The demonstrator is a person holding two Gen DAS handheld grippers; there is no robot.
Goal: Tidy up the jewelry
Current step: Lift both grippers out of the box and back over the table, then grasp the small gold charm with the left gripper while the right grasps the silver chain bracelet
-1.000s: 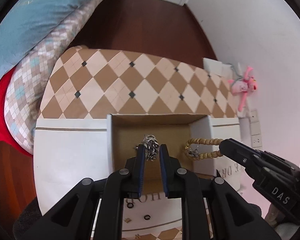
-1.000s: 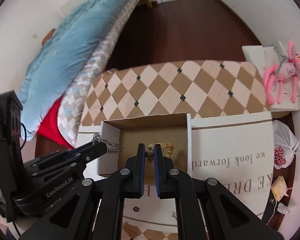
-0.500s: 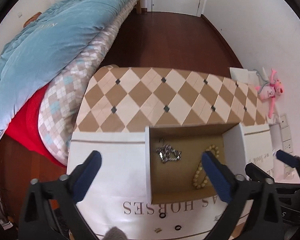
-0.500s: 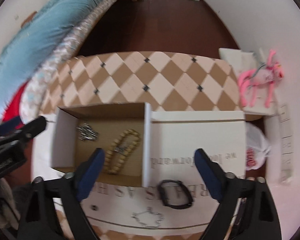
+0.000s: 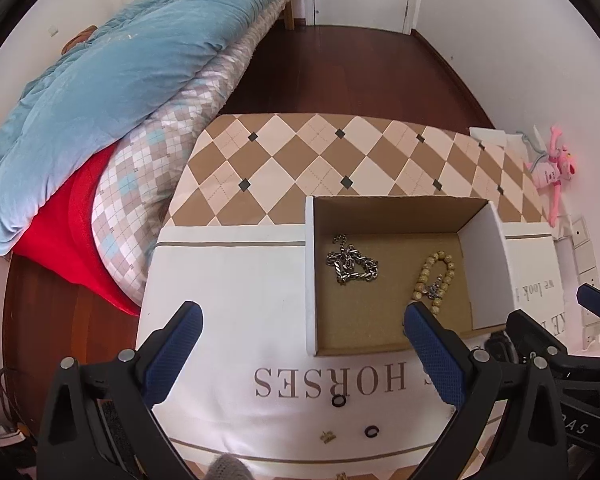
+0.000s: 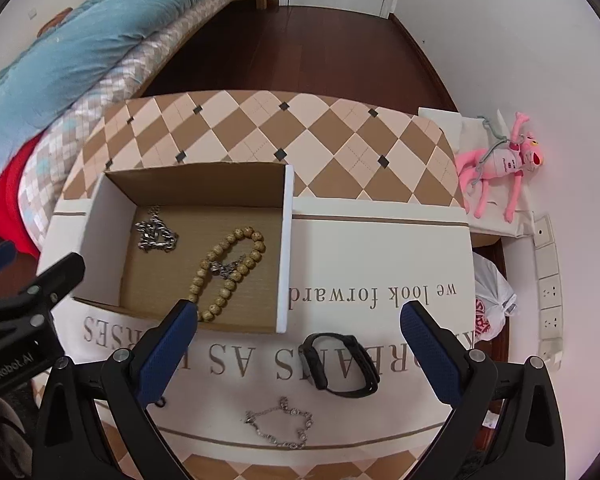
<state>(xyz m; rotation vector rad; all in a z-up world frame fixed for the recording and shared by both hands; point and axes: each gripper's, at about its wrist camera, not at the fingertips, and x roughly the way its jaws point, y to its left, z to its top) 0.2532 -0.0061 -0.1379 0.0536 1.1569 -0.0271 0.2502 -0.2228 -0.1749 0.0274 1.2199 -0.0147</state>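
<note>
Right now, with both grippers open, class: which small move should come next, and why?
Probably lower the right gripper onto the black wristband. It lies on the white cloth almost between the open fingers. The silver chain and bead bracelet already lie in the cardboard box, and a thin silver bracelet also waits outside.
</note>
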